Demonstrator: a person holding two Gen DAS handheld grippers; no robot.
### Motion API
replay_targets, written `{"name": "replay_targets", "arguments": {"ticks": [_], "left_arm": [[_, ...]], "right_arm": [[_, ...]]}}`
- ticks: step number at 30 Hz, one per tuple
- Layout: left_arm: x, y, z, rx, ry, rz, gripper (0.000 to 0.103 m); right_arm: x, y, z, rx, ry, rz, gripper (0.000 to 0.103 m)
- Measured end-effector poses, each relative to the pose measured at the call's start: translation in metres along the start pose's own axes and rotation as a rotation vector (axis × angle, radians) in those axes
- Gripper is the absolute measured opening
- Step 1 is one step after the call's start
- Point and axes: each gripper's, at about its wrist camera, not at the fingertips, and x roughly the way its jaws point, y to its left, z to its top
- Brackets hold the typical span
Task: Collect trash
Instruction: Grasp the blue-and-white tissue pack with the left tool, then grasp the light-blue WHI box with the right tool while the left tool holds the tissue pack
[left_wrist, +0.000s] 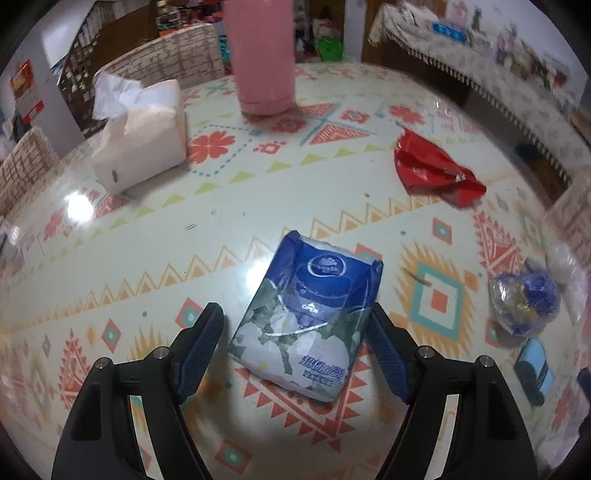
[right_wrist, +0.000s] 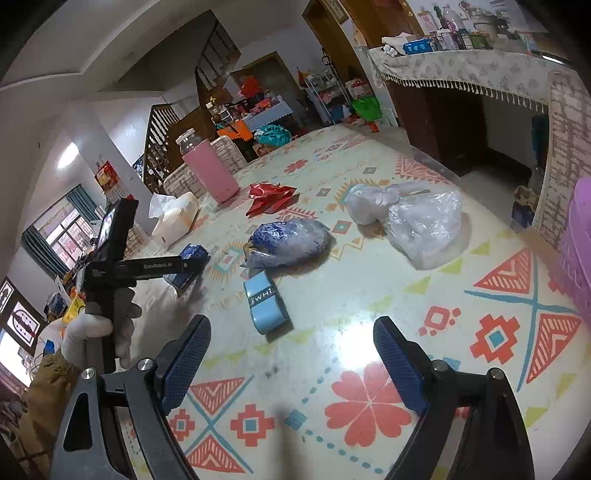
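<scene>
A blue and white tissue packet (left_wrist: 308, 314) lies flat on the patterned table between the fingers of my open left gripper (left_wrist: 295, 332); the right finger looks close to its edge. In the right wrist view the same packet (right_wrist: 190, 258) sits at the left gripper's tip. A crumpled red wrapper (left_wrist: 436, 166) (right_wrist: 269, 197) lies farther off. A clear bag with blue contents (left_wrist: 524, 299) (right_wrist: 288, 240) and a light blue roll (left_wrist: 535, 369) (right_wrist: 266, 302) lie on the table. My right gripper (right_wrist: 291, 354) is open and empty above the table.
A pink bottle (left_wrist: 262, 55) (right_wrist: 210, 170) and a white tissue pack (left_wrist: 144, 136) (right_wrist: 173, 219) stand at the far side. A clear plastic bag (right_wrist: 410, 214) lies to the right. A purple basket (right_wrist: 578, 247) is at the right edge. Chairs surround the table.
</scene>
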Motion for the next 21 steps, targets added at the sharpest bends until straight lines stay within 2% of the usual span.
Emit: {"name": "replay_targets", "arguments": {"ticks": [2, 3, 4, 8, 17, 21], "left_arm": [[-0.003, 0.005, -0.003, -0.04, -0.008, -0.004, 0.066], [-0.006, 0.008, -0.005, -0.055, -0.012, 0.004, 0.055], [-0.009, 0.009, -0.007, -0.067, -0.013, -0.003, 0.052], [-0.023, 0.014, -0.025, -0.12, 0.006, -0.053, 0.052], [-0.064, 0.001, -0.097, -0.153, 0.051, -0.148, 0.052], [-0.073, -0.002, -0.115, -0.19, 0.031, -0.166, 0.052]], "right_arm": [[0.0, 0.001, 0.0, -0.008, -0.001, -0.004, 0.093], [0.0, 0.002, 0.0, -0.011, -0.001, -0.006, 0.093], [0.0, 0.002, 0.0, -0.011, -0.001, -0.007, 0.093], [0.0, 0.002, 0.0, -0.01, 0.001, -0.01, 0.093], [0.003, 0.006, -0.002, -0.035, 0.011, -0.016, 0.093], [0.002, 0.008, -0.003, -0.045, 0.01, -0.026, 0.093]]}}
